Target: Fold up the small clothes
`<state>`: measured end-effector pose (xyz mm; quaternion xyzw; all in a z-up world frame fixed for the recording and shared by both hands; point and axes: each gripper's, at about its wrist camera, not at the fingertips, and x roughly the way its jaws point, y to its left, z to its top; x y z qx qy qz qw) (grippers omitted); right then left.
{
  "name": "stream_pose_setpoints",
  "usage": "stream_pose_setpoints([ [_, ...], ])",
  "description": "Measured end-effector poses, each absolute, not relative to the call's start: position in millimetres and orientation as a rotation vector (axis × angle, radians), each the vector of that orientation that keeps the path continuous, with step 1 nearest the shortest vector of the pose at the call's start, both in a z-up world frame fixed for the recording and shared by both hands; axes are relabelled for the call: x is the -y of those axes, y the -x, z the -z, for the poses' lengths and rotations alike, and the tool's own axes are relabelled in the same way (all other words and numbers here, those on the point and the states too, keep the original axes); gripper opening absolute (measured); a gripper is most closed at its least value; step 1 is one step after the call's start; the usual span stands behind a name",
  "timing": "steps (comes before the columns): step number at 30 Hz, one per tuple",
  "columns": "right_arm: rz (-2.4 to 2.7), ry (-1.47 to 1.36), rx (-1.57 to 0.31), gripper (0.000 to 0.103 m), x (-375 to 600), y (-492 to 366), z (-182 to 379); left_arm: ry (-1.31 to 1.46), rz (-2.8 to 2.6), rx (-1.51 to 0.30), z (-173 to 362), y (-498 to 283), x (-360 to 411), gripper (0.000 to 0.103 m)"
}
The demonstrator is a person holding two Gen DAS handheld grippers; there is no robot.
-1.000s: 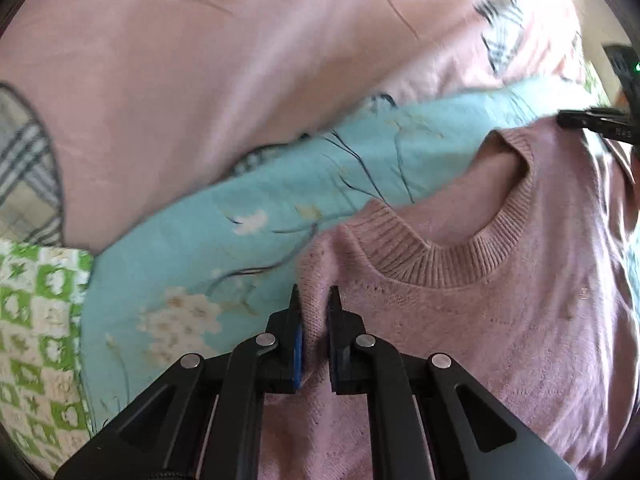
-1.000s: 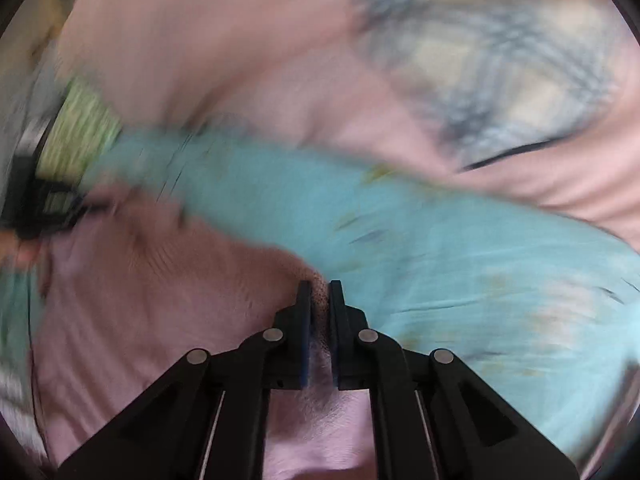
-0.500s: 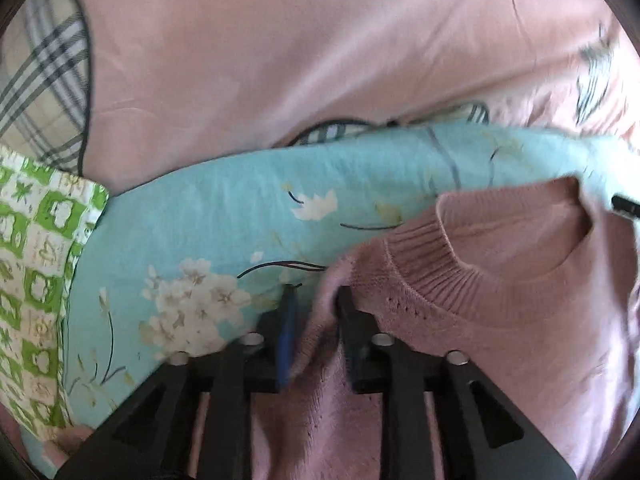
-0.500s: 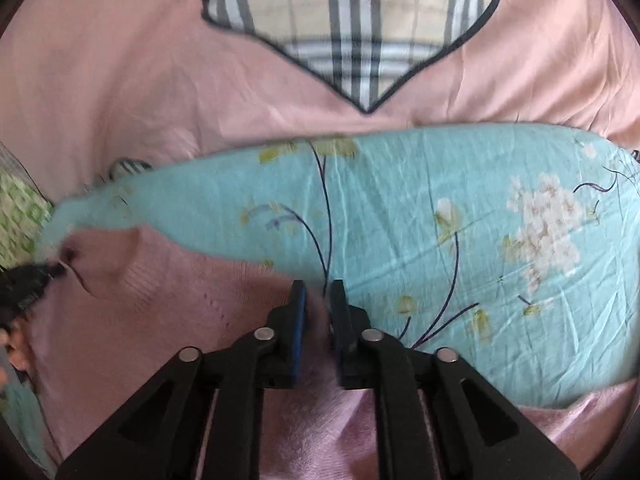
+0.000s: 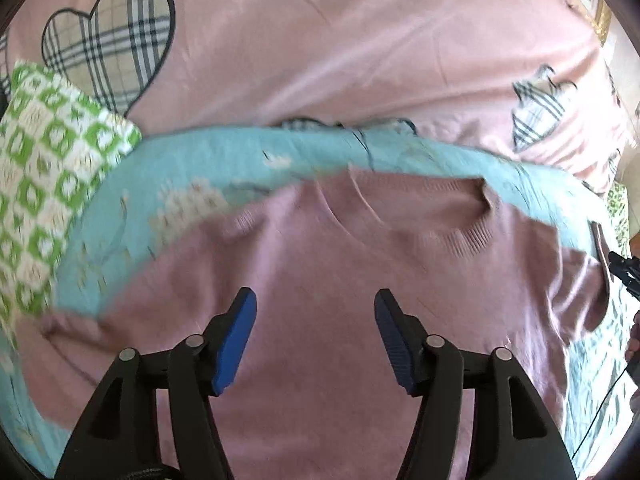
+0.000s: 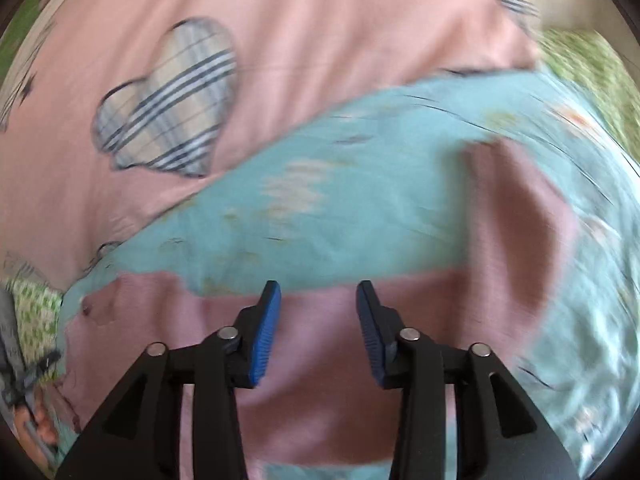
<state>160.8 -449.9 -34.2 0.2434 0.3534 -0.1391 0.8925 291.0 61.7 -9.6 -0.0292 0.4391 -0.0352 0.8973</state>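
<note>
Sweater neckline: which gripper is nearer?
Left. The left gripper sits just below the neckline on the sweater's chest; the right gripper is off beside a sleeve.

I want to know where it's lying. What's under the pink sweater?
The pink sweater lies on a turquoise flowered cloth, itself spread over a pink sheet. What lies beneath the sweater's middle is covered.

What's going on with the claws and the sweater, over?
Left claw, right claw opening, nothing between. Pink knitted sweater flat on turquoise floral cloth. Nothing in the way.
</note>
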Motion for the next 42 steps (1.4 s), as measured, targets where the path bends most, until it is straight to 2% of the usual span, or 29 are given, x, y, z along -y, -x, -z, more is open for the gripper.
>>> stream_pose_setpoints([
  [9, 0.476, -0.671, -0.695, 0.047, 526, -110, 52, 0.186, 0.132, -1.034, 47, -249, -15, 0.063],
  [10, 0.477, -0.665, -0.683, 0.048, 529, -113, 49, 0.188, 0.135, -1.045, 50, -247, -11, 0.063],
  [13, 0.478, -0.625, -0.686, 0.061, 532, -133, 42, 0.18, 0.133, -1.058, 55, -241, 1, 0.063],
  [21, 0.598, -0.447, -0.856, 0.061, 543, -198, 77, 0.193, 0.115, -1.09, 64, -237, 3, 0.064],
  [22, 0.612, -0.427, -0.861, 0.06, 546, -198, 82, 0.199, 0.115, -1.093, 66, -237, 1, 0.064],
  [23, 0.616, -0.404, -0.855, 0.047, 545, -196, 82, 0.201, 0.111, -1.098, 68, -238, -1, 0.064],
  [24, 0.629, -0.377, -0.855, 0.039, 544, -194, 81, 0.201, 0.107, -1.106, 71, -239, -3, 0.064],
  [25, 0.626, -0.364, -0.851, 0.015, 542, -190, 78, 0.204, 0.105, -1.112, 73, -239, -6, 0.064],
  [26, 0.606, -0.375, -0.847, 0.011, 542, -186, 76, 0.211, 0.103, -1.117, 76, -239, -9, 0.064],
  [32, 0.378, -0.425, -0.728, 0.011, 504, -154, 42, 0.314, 0.14, -1.1, 77, -225, -28, 0.065],
  [42, -0.143, -0.48, -0.62, 0.011, 334, -137, 2, 0.347, 0.143, -1.082, 65, -186, -62, 0.065],
])
